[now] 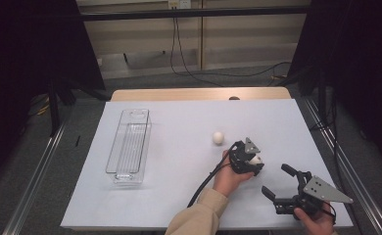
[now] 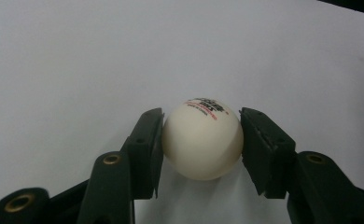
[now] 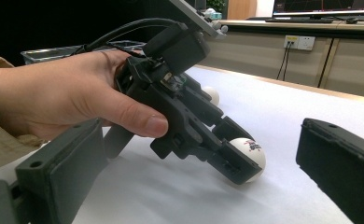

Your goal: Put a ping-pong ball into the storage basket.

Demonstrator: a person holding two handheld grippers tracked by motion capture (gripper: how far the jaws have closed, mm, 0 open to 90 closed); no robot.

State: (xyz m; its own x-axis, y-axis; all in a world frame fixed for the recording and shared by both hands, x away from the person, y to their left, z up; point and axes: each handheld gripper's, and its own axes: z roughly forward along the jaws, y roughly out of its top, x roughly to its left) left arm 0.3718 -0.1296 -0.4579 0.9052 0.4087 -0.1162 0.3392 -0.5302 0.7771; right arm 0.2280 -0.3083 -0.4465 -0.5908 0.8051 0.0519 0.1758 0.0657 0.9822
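The left gripper (image 1: 251,161) has its fingers (image 2: 145,144) clenched on a white ball (image 2: 202,138) resting on the desk (image 1: 179,147), right of centre and near. This looks like the grasp step; next comes a lift, probably toward the clear bin (image 1: 129,146) at left. The ball has no long axis; its print faces up. The right gripper (image 1: 283,182) waits with fingers released. A second ball (image 1: 218,137) lies just beyond.

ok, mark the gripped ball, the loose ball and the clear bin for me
gripped ball (image 2: 202,140), left gripper view, middle of its front, between the left tongs.
loose ball (image 1: 218,137), high view, its centre, on the white table cover.
clear bin (image 1: 116,147), high view, its left long wall.
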